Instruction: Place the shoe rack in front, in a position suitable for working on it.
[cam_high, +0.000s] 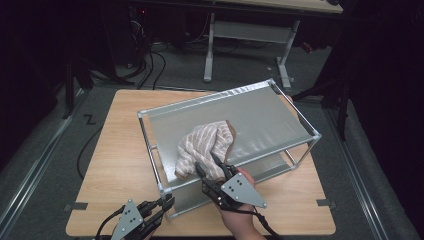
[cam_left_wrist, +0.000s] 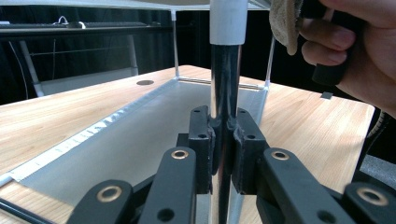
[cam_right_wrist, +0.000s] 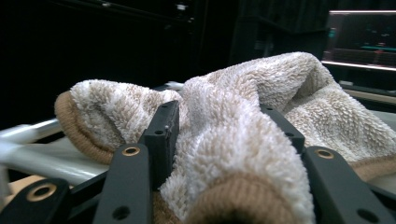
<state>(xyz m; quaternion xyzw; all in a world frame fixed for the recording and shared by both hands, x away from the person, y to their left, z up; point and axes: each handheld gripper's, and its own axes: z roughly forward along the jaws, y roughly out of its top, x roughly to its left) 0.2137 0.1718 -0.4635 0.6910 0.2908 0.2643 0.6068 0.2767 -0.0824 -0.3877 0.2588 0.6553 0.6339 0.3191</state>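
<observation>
Left gripper clamped on front corner post of metal shelf rack. Right gripper grips bunched striped fleece towel, jaws closed on its thick fold. Towel lies on rack's top shelf, near front edge, above wooden table.

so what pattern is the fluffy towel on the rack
Beige and white stripes with a tan edge, on the fluffy striped towel; clearest in the high view.

High view overlooks the rack; gripper views sit close against it.
</observation>
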